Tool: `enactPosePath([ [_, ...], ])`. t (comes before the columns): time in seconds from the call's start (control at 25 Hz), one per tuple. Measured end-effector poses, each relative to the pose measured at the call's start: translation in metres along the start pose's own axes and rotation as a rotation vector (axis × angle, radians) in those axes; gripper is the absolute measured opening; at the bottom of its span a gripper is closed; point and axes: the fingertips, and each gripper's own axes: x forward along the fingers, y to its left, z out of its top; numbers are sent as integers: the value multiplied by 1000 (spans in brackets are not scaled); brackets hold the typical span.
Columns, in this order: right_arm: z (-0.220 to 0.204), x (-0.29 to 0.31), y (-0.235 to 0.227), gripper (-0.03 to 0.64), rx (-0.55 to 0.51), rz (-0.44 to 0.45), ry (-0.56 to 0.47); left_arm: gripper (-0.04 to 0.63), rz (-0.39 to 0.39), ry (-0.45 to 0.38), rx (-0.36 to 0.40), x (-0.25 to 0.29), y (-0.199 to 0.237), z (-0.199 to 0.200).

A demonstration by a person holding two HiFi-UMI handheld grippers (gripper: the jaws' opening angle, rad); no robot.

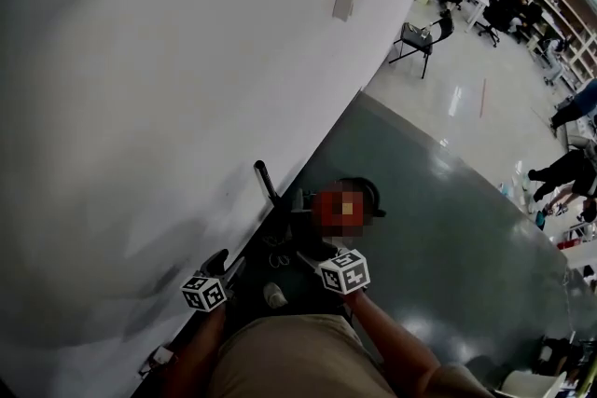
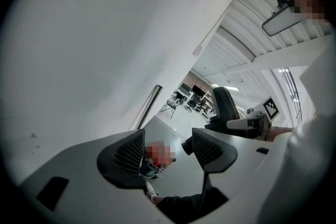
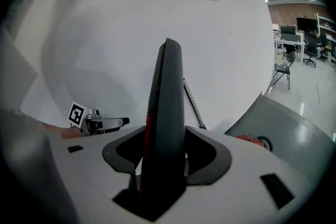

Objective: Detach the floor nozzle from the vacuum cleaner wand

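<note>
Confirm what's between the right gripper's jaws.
A dark upright bar with a red edge, probably the vacuum's handle; the right gripper is closed on it. The right gripper view shows this.

Left gripper (image 2: 168, 153) pale grey, black ribbed pads (image 2: 128, 152) — black-and-white marker cubes (image 1: 345, 272); tan garment (image 1: 289, 354).

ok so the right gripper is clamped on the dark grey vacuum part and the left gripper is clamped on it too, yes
Not the left one. The left gripper is open, with nothing between its jaws, as the left gripper view shows. The right gripper is indeed clamped on the dark grey vacuum part.
</note>
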Motion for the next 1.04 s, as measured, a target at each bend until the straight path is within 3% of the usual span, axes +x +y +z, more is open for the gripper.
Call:
enactPosePath([
  [0.16,-6,5,-3,225,-68,-1,14,293,0,21,0,6,-3,-6],
  [0.36,5,6,-2,225,-68,-2,-2,293,-10,25,-2,10,-11,-5],
  [1.04,43,-16,-7,225,24,-28,-115,293,-38,24,28,8,-19,10],
])
